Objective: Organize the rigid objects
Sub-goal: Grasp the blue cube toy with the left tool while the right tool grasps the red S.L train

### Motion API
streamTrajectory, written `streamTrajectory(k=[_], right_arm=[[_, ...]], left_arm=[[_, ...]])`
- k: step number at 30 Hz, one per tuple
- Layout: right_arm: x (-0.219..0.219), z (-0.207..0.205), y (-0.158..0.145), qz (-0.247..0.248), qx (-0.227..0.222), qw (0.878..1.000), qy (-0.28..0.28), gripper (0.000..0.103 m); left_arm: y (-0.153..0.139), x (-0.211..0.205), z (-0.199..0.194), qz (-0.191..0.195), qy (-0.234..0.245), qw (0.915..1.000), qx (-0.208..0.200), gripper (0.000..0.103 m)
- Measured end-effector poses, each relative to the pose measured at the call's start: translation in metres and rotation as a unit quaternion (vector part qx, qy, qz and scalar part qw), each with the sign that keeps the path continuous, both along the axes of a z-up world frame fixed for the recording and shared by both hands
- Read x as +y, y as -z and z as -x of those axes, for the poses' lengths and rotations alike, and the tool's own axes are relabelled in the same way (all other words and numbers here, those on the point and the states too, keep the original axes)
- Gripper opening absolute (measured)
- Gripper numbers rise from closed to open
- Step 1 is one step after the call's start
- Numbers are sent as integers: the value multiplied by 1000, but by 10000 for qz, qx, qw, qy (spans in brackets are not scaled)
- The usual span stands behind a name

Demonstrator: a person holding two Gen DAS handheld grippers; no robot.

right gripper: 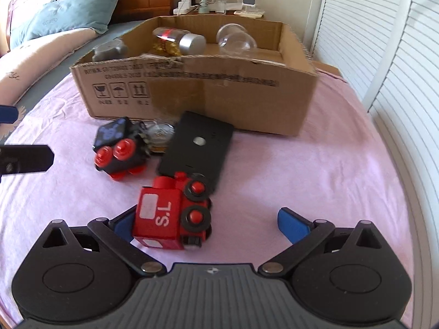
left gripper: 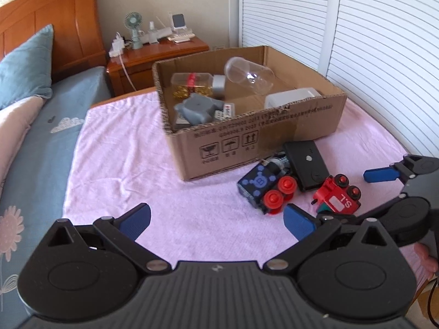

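A red toy train car [right gripper: 171, 211] marked "S.L" lies on the pink cloth between the open jaws of my right gripper [right gripper: 208, 224], close to its left finger; it also shows in the left wrist view [left gripper: 337, 196]. A black toy car with red wheels [right gripper: 119, 148] [left gripper: 264, 189], a black flat device [right gripper: 197, 148] [left gripper: 307, 164] and a small metal part [right gripper: 160, 135] lie in front of the cardboard box [right gripper: 208, 93] [left gripper: 247, 148]. My left gripper [left gripper: 216, 220] is open and empty over bare cloth, left of the toys.
The box holds a clear cup [left gripper: 248, 74], a jar with a silver lid [left gripper: 197, 82], a grey plastic piece [left gripper: 196, 108] and a white container [left gripper: 290, 97]. White louvred doors [left gripper: 370, 41] stand on the right. Pillows [left gripper: 24, 65] and a nightstand [left gripper: 153, 52] are behind.
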State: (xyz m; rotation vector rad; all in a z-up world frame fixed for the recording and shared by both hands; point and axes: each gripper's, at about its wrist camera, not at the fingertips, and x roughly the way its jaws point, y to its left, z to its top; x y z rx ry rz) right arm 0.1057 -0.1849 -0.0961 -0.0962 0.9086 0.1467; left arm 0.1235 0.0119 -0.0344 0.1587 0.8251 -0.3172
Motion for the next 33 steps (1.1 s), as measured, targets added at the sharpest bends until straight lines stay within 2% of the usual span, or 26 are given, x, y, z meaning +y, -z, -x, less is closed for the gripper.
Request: streamTrajectory(k=[8, 12, 15, 20, 27, 31, 33], right_arm=[[-18, 10, 4, -69, -284, 9995, -71, 103], [-19, 12, 6, -83, -374, 9992, -56, 103], [-19, 12, 6, -82, -387, 9992, -59, 103], [-18, 14, 6, -80, -406, 9991, -69, 103], [-19, 19, 7, -86, -452, 9989, -107, 103], [-21, 21, 7, -93, -492, 9987, -118, 103], [-21, 22, 7, -93, -491, 9987, -124, 103]], left_arm=[[10, -28, -31, 232, -28, 9996, 132, 102], [23, -42, -47, 316, -197, 9988, 305, 102], [32, -45, -52, 321, -450, 9981, 281, 102], [42, -38, -44, 213, -560, 9977, 319, 103], [48, -18, -25, -234, -592, 9973, 368, 103], [51, -5, -20, 90, -608, 9974, 372, 102], [51, -5, -20, 57, -491, 9984, 285, 102]])
